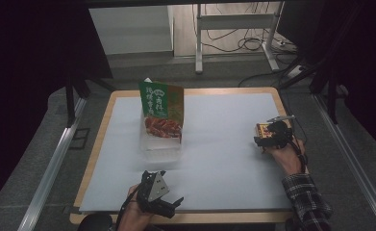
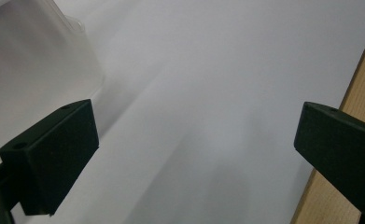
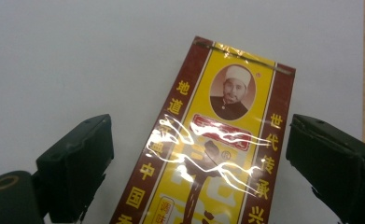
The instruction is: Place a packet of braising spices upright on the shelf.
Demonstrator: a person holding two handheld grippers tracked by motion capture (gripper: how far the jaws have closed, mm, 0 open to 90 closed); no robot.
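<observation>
- Both grippers stand with their jaws apart: the right gripper (image 1: 270,136), at the table's right side, straddles a yellow-and-red packet (image 3: 208,154), and the left gripper (image 1: 159,196), near the front edge, has only bare mat between its jaws.
- From the right gripper view, the packet lies flat on the white mat (image 3: 77,60), glossy and printed with yellow characters and a small round portrait. One black jaw stands on each side of it with a clear gap on both sides, so nothing presses on it.
- Seen from the high view, that packet (image 1: 261,130) lies close to the mat's right edge, just ahead of the person's right hand (image 1: 284,154), whose sleeve is plaid.
- Left gripper's jaws are spread wide over the mat (image 2: 208,93), with a clear plastic container (image 2: 35,51) off to one side and the wooden table edge (image 2: 362,88) on the other.
- Toward the middle of the table (image 1: 99,144), the container (image 1: 160,144) holds a tall green bag (image 1: 160,108) standing upright in it, well apart from the packet.
</observation>
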